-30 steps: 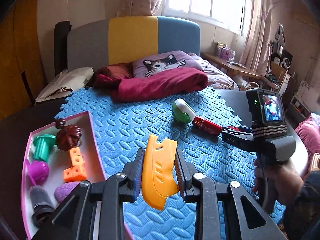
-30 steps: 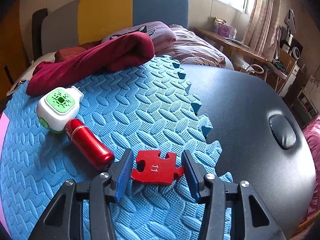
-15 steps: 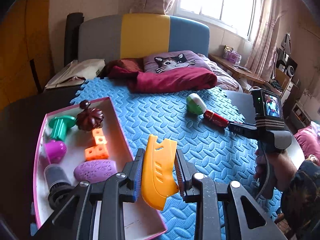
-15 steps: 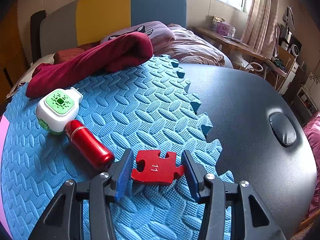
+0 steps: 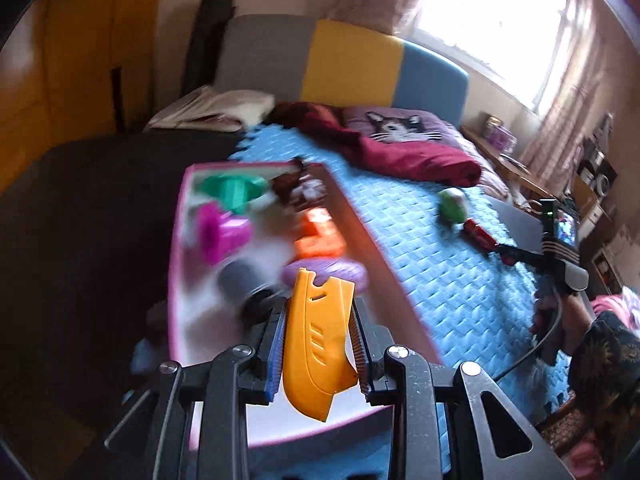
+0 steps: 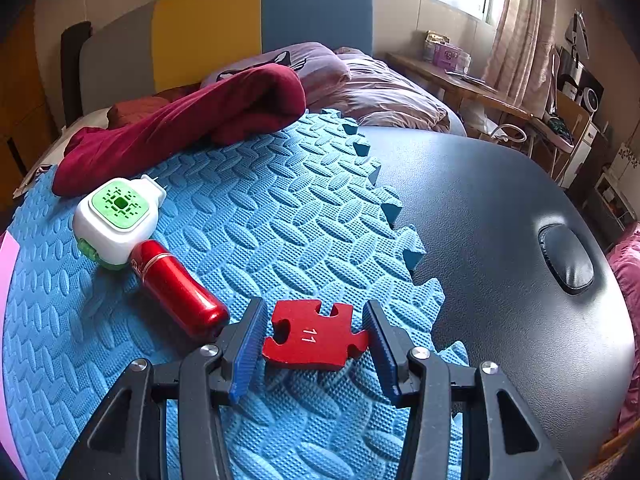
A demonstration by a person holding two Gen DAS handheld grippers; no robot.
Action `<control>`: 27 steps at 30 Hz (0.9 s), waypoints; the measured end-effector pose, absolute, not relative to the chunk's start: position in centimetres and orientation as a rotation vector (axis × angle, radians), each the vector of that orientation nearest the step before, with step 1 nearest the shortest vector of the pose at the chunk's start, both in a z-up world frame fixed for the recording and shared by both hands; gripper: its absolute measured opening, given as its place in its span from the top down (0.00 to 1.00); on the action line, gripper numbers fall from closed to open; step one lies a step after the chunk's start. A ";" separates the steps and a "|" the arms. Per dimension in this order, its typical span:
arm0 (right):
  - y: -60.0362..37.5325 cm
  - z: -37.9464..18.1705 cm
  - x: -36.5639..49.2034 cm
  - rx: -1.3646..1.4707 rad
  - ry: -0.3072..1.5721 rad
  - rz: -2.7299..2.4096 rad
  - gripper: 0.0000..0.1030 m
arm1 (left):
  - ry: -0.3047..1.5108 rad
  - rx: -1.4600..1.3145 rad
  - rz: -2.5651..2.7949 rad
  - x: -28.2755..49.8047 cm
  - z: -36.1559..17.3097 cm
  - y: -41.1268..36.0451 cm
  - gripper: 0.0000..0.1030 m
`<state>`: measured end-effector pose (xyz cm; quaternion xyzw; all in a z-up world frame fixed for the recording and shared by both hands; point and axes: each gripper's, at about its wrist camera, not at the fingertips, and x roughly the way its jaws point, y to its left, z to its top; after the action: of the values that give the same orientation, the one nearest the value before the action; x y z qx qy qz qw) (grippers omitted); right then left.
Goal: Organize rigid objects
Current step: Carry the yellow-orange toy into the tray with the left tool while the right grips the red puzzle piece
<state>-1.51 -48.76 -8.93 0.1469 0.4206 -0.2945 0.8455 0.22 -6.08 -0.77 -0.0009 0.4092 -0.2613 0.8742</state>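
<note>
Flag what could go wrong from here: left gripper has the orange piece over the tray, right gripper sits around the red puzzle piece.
1. The pink tray is already crowded; dropped here, the orange piece in the left gripper may land on the black cylinder or purple oval.
2. The right gripper straddles the red puzzle piece unevenly: one finger nearly touches, so closing may skew it.
3. That finger is close to the red tube and could roll it.

Both wrist views look steeply down (sharing blue mat [image 6: 280, 208])
</note>
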 end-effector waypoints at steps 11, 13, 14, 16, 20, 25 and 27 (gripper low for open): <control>-48.7 -9.0 -1.5 0.311 0.887 -0.621 0.52 | 0.931 -0.035 -0.526 -0.5 -3.2 -3.8 0.71; -48.7 -9.0 -1.5 0.310 0.887 -0.621 0.52 | 0.942 -0.027 -0.538 -0.2 -3.4 -4.2 0.71; -48.7 -9.0 -1.5 0.310 0.887 -0.621 0.52 | 0.958 -0.025 -0.541 0.2 -3.6 -4.4 0.71; -48.7 -8.9 -1.5 0.308 0.888 -0.622 0.52 | 0.998 -0.032 -0.547 1.2 -4.0 -4.7 0.71; -48.7 -8.9 -1.5 0.307 0.887 -0.622 0.52 | 1.016 -0.003 -0.513 3.0 -4.6 -5.3 0.72; -48.7 -8.9 -1.5 0.304 0.888 -0.624 0.52 | 0.994 0.032 -0.456 4.4 -5.5 -5.4 0.73; -48.7 -8.9 -1.4 0.302 0.889 -0.624 0.52 | 0.986 0.053 -0.438 4.4 -6.1 -5.4 0.73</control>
<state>-1.44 -48.73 -8.90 0.1432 0.4212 -0.2958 0.8453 4.40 -5.38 -6.12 0.0254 0.4695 -0.2087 0.8575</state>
